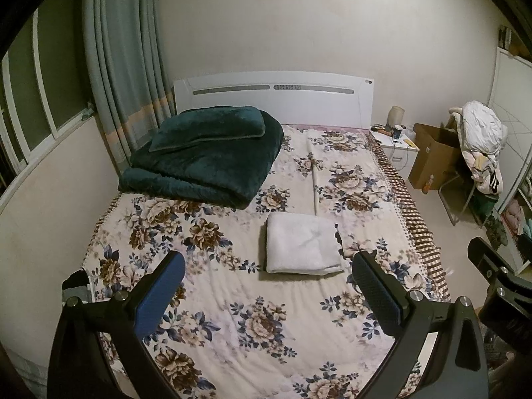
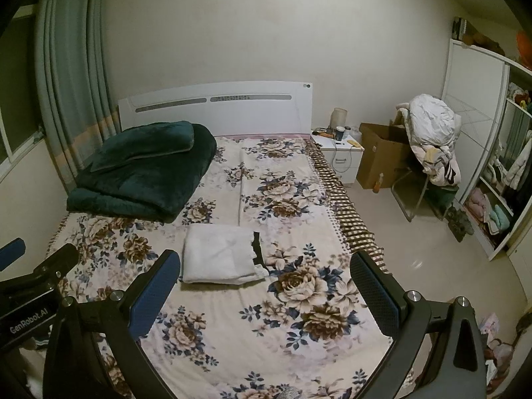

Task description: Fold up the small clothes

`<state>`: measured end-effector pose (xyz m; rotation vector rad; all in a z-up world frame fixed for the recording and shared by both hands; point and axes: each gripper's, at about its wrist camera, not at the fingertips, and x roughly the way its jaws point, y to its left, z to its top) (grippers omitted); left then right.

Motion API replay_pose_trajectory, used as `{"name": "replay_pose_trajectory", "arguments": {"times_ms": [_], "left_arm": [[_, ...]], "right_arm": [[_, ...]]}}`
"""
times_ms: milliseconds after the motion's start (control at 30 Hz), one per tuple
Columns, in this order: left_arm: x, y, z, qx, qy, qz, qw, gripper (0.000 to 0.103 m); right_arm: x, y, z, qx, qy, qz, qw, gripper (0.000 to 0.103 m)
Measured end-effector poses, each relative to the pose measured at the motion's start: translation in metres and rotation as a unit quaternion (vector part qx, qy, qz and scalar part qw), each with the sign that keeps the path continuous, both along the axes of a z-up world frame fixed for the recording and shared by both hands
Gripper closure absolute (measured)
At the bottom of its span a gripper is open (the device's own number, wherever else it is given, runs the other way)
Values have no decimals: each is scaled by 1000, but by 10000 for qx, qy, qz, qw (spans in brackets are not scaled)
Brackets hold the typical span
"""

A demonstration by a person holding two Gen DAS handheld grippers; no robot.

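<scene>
- On the bed (image 1: 232,316), with its floral sheet, a folded white garment (image 1: 302,244) lies near the middle, a dark edge showing at its right side
- Left tongs (image 1: 267,286) are spread wide above the sheet, pinching nothing; the garment sits just beyond their tips
- Right tongs (image 2: 264,286) are likewise spread and empty, the garment ahead and to the left
- Only the right wrist view shows the open wardrobe (image 2: 492,173) shelves; the left wrist view shows more of the window (image 1: 30,106)
- A green blanket (image 1: 206,159) lies folded by the headboard
</scene>
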<state>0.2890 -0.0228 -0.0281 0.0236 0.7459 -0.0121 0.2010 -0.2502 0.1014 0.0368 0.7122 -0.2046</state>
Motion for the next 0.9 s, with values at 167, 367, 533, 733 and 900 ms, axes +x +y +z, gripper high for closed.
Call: {"name": "replay_pose_trajectory", "arguments": {"times_ms": [167, 367, 533, 733, 900], "left_arm": [[0, 2, 2, -27, 0, 3, 10000, 0], [-1, 2, 2, -35, -6, -1, 10000, 0], [-1, 2, 2, -26, -9, -2, 10000, 0], [-2, 2, 3, -48, 5, 22, 10000, 0], [-2, 3, 4, -41, 2, 15, 10000, 0]], "right_arm": [[1, 5, 2, 4, -4, 28, 10000, 0], [1, 8, 3, 9, -6, 43, 10000, 0], [1, 10, 3, 4, -19, 31, 10000, 0], [1, 11, 2, 9, -7, 47, 10000, 0], [1, 13, 3, 12, -17, 51, 10000, 0]]}}
